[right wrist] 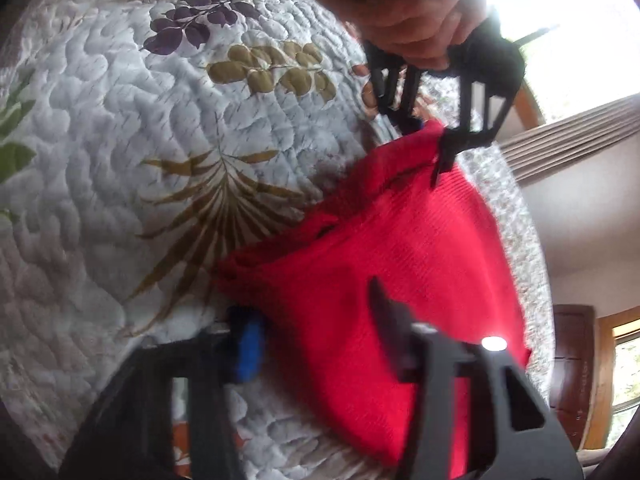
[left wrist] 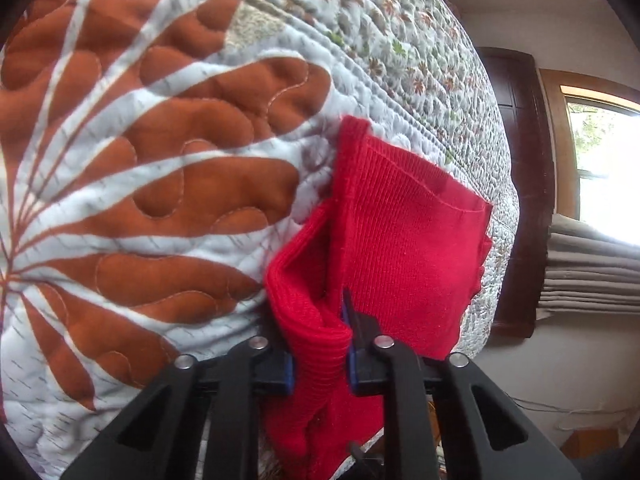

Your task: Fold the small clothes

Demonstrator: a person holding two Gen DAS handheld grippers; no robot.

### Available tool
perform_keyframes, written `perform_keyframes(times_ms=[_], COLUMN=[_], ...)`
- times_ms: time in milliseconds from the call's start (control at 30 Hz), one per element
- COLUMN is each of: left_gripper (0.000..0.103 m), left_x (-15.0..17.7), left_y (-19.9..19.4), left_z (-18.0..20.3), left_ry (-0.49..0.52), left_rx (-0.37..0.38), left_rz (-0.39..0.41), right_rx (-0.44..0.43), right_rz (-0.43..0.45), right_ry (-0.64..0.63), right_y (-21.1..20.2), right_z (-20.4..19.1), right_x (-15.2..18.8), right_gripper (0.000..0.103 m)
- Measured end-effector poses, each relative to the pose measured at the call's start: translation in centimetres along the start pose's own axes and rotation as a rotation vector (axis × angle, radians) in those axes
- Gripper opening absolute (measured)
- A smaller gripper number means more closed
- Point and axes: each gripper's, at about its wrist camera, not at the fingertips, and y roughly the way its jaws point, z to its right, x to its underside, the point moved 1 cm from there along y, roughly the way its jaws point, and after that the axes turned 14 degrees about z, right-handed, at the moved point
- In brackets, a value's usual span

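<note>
Folding is under way, I judge: my left gripper [left wrist: 320, 354] is clamped on a bunched edge of the one red knit garment [left wrist: 404, 236], lifted just above the quilt [left wrist: 160, 160]. My right gripper [right wrist: 320, 336] stands wide, one finger on each side of the cloth, gripping nothing. Next, I reckon, the right must close on its edge so both can carry the fold over evenly. Count: one garment, one quilt, two grippers, one hand [right wrist: 404, 12] seen on the left tool.
</note>
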Motion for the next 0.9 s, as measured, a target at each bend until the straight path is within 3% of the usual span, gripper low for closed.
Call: perform_keyframes(times_ms=[33, 133, 600, 900], left_gripper=[0.015, 0.014, 0.013, 0.013], left_x=[0.0, 0.1, -0.1, 0.2], left_y=[-0.3, -1.2, -5.0, -5.8], left_z=[0.3, 1.6, 11.0, 16.7], left_ry=[0.002, 0.005, 0.071, 0.109], left_rx=[0.002, 0.024, 0.071, 0.018], left_rz=[0.004, 0.015, 0.051, 0.085], right_rx=[-0.006, -0.017, 0.020, 0.014], right_rz=[-0.009, -0.011, -0.009, 0.031], right_ry=[0.014, 0.085, 0.394, 0.491], right_y=[0.0, -0.9, -8.7, -12.2], right_z=[0.3, 2.3, 10.4, 14.6], right_x=[0.0, -0.2, -1.5, 0.4], right_gripper=[0.019, 0.012, 0.010, 0.010])
